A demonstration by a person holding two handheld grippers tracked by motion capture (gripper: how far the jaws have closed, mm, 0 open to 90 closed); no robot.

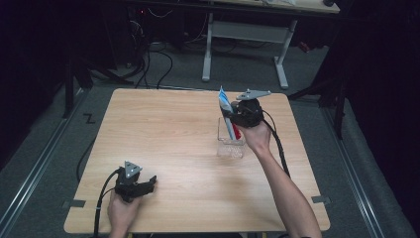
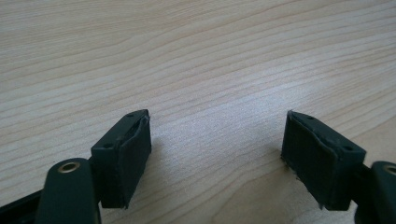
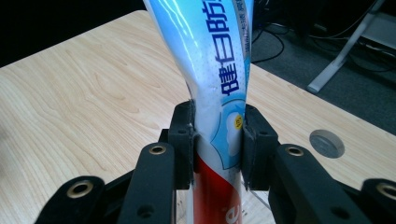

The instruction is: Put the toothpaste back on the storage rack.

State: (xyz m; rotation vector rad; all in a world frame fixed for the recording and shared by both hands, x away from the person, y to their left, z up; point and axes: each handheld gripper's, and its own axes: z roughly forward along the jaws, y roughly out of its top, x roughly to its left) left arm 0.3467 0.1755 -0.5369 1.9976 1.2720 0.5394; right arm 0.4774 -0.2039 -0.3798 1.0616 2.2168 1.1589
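Observation:
A blue, white and red toothpaste tube (image 1: 227, 113) stands tilted in a clear plastic cup (image 1: 231, 145) right of the table's middle. My right gripper (image 1: 236, 113) is shut on the tube at its middle; in the right gripper view both jaws press the toothpaste tube (image 3: 217, 88) from either side, the right gripper (image 3: 218, 140) squeezing it just above its red part. My left gripper (image 1: 148, 186) rests low near the table's front left, held by a hand. In the left gripper view the left gripper (image 2: 217, 154) stands open over bare wood, nothing between its pads.
The light wooden table (image 1: 163, 129) has a round grey cable port (image 3: 327, 143) near its far right corner. Beyond the far edge stand a white desk frame (image 1: 245, 39) and cables on grey floor. Dark curtains close both sides.

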